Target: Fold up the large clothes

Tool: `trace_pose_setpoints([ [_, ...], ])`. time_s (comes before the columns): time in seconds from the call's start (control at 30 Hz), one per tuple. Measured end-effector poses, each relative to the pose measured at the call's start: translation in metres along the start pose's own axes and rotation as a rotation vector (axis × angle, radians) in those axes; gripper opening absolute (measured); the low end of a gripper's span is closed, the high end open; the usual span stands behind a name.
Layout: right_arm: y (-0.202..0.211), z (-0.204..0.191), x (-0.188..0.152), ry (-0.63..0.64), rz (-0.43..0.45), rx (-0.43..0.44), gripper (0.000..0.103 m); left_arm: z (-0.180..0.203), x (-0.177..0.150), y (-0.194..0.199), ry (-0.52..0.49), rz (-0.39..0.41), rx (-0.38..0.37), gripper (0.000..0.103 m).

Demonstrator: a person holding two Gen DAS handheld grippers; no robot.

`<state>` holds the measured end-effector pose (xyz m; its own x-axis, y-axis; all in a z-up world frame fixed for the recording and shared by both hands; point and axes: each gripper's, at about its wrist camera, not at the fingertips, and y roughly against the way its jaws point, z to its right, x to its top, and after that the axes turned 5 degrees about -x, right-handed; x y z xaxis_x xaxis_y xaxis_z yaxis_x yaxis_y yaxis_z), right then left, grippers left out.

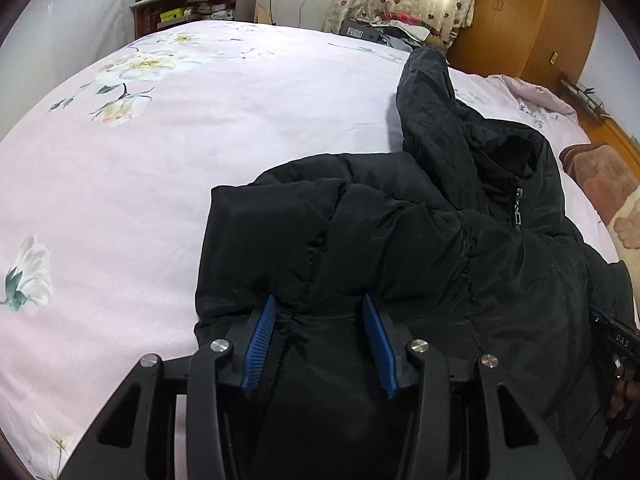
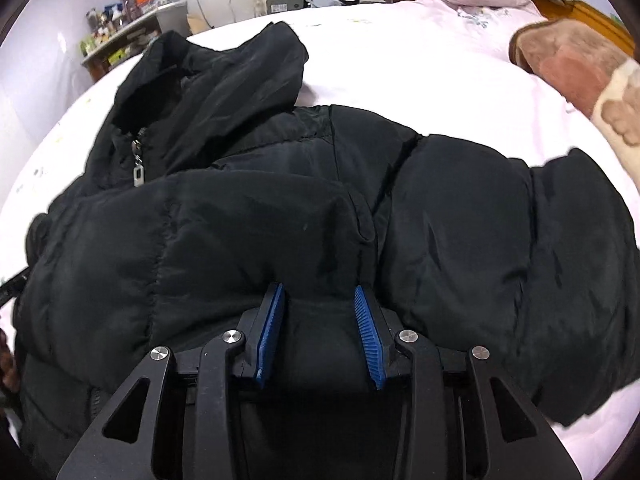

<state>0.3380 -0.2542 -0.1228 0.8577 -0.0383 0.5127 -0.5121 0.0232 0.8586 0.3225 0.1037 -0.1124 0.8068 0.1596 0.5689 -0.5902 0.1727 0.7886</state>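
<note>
My left gripper [image 1: 319,312] sits at the bottom centre of its view, jaws at a middling width with a ridge of the black puffer jacket [image 1: 400,232] bunched between the blue pads [image 1: 262,340]; the fabric fills the gap and both pads press on it. The jacket spreads from centre to the right of the frame over the pink floral bedsheet [image 1: 160,180], its hood reaching toward the upper right, the silver zipper pull [image 1: 518,208] lying just right of centre. At the far right edge a hand [image 1: 622,392] shows on a black handle.

My right gripper [image 2: 320,300] likewise sits low and centre, jaws half narrowed around a thick fold of the same jacket [image 2: 460,220], pads pressed into it. Here the collar and zipper pull [image 2: 138,168] lie at the upper left, a puffy sleeve running out to the right. A brown plush blanket [image 2: 568,64] rests in the upper right corner.
</note>
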Motion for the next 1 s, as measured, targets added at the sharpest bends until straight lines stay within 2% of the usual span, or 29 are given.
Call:
trace_pose_setpoints([
  [0.1,0.012,0.004,0.000,-0.020,-0.002,-0.004,0.038,0.003,0.006,0.022,-0.006,0.000,-0.024,0.048],
  [0.17,0.033,0.008,-0.004,-0.038,0.036,0.016,0.038,0.003,0.001,0.041,-0.028,0.046,-0.055,0.048],
  [0.23,0.049,0.011,-0.016,-0.037,0.071,0.029,0.038,0.001,-0.010,0.046,-0.049,0.047,-0.048,0.048],
  [0.3,0.039,0.008,-0.025,-0.006,0.027,0.010,0.038,-0.003,-0.021,0.029,-0.063,-0.004,-0.024,0.049],
  [0.37,0.017,0.006,-0.033,0.016,-0.030,0.008,0.038,-0.008,-0.026,0.017,-0.053,-0.023,-0.033,0.049],
  [0.5,0.019,0.009,-0.031,0.006,-0.044,-0.001,0.038,0.000,-0.022,0.021,-0.080,-0.029,0.017,0.049],
  [0.57,0.033,0.009,-0.033,0.022,-0.044,-0.019,0.038,0.005,-0.022,0.033,-0.098,-0.032,0.036,0.048],
  [0.67,0.071,0.009,-0.046,0.037,0.017,-0.057,0.038,0.015,-0.031,0.065,-0.112,-0.002,0.016,0.048],
  [0.83,0.137,0.017,-0.089,-0.013,0.084,-0.051,0.038,0.036,-0.066,0.121,-0.124,0.030,-0.031,0.048],
  [1.0,0.186,0.019,-0.132,-0.074,0.103,-0.053,0.038,0.057,-0.102,0.172,-0.116,0.043,-0.089,0.048],
])
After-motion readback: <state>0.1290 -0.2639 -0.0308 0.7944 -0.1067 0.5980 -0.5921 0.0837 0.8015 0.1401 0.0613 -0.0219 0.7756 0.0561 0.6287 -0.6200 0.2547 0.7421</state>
